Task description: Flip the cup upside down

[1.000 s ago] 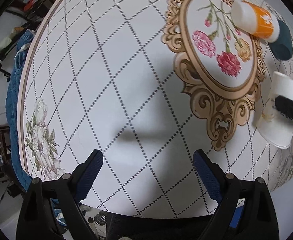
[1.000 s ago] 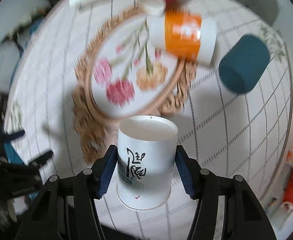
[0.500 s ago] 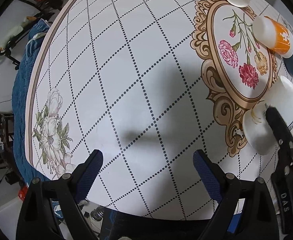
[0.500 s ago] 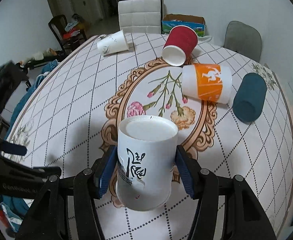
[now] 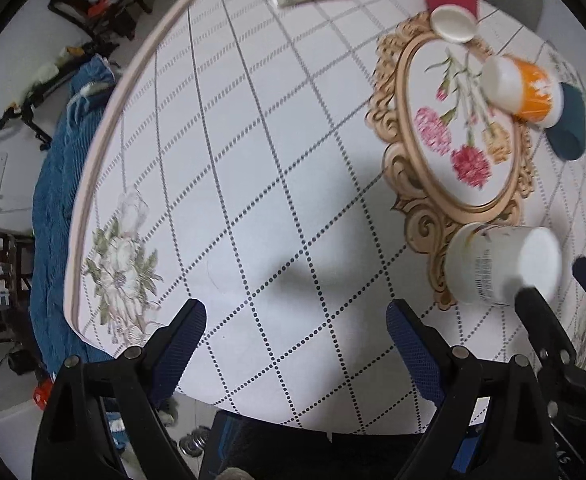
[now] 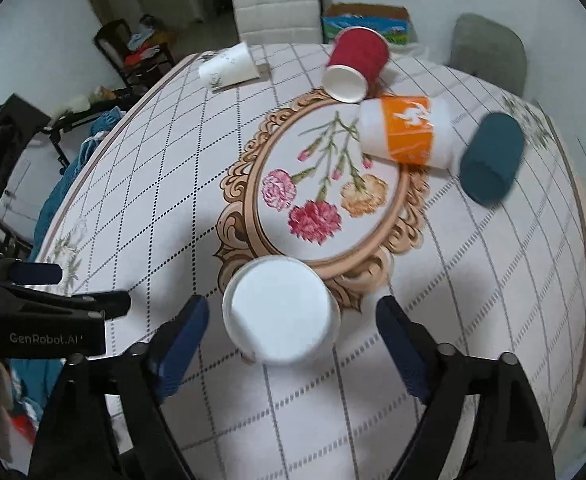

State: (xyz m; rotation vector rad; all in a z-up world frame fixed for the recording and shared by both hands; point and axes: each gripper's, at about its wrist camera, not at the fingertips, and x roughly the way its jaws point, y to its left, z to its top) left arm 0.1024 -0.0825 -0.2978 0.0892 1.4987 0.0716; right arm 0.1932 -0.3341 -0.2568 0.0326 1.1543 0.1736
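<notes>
A white paper cup (image 6: 280, 312) with black lettering stands upside down on the round table, base up, at the near edge of the flower medallion. It also shows in the left wrist view (image 5: 501, 266). My right gripper (image 6: 293, 320) is open, its blue pads apart on either side of the cup and not touching it. My left gripper (image 5: 297, 324) is open and empty above bare tablecloth near the table's front edge, left of the cup.
Several cups lie on their sides farther back: a red one (image 6: 355, 66), an orange and white one (image 6: 407, 134), a dark teal one (image 6: 491, 160), a white one (image 6: 229, 66). Chairs stand beyond the table (image 6: 173, 200). A blue cloth (image 5: 59, 184) hangs at the left.
My right gripper has opened and let go of the white cup, which now stands base up on the table. The gripper has drawn back a little. My left gripper has shifted slightly.
</notes>
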